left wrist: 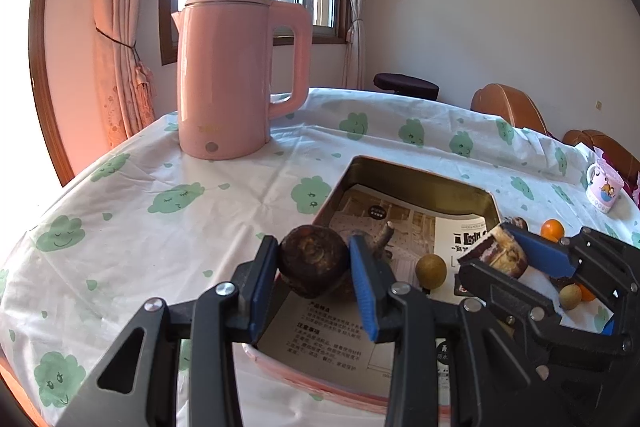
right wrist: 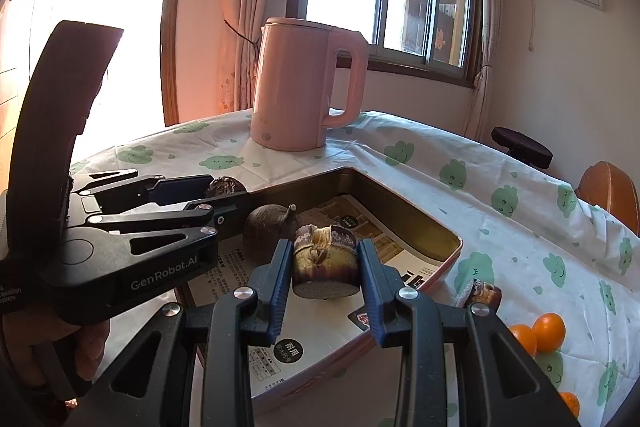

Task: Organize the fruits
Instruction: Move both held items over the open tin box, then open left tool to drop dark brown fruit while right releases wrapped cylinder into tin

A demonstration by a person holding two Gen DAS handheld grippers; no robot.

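While both tools hang over the open tin (left wrist: 420, 187) on the table (left wrist: 160, 195), the left gripper (left wrist: 314, 263) clamps a round brown root (left wrist: 312, 259), and the right gripper (right wrist: 325, 267) clamps a cut chunk (right wrist: 324, 263). Another brown root (right wrist: 266, 227) lies inside, oranges (right wrist: 548, 331) sit on the near right, and a pink kettle (left wrist: 228, 79) stands far left.

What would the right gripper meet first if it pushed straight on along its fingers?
Probably the paper-lined floor of the open tin: the right gripper, shut on a cut brown chunk, points down into it. Depth is unclear.
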